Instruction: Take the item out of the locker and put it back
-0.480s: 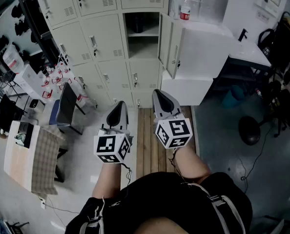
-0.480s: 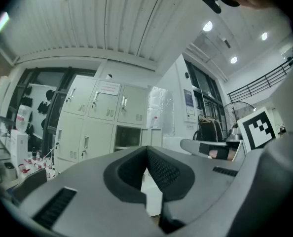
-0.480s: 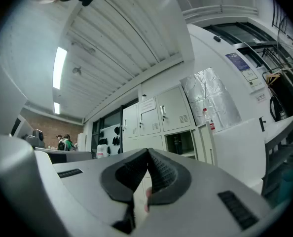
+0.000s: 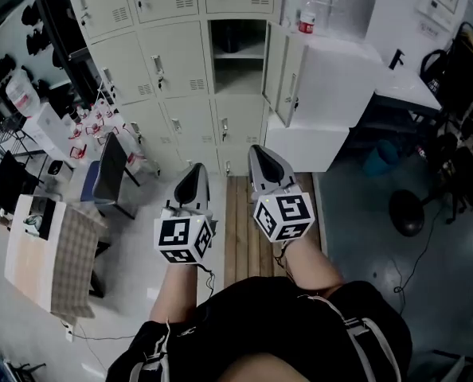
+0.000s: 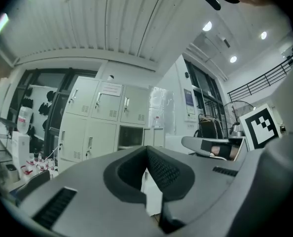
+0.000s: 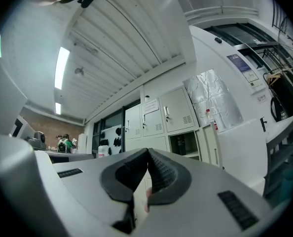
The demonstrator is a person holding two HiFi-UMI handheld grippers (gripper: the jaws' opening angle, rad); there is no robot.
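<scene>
Dark item (image 6: 180, 144) stands upright in the locker (image 4: 238, 76) at 12 o'clock; left gripper (image 4: 196, 168) and right gripper (image 4: 256, 150) closed, empty.

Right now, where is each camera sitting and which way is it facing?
Head view: on the person's head, looking steeply down at lockers and floor; shows left gripper, right gripper, forearms.
Left gripper view: on the left gripper, looking level along its shut jaws toward the lockers; right gripper shows at right.
Right gripper view: on the right gripper, tilted slightly up along its shut jaws toward lockers and ceiling.
Shared: all three show the open locker.
</scene>
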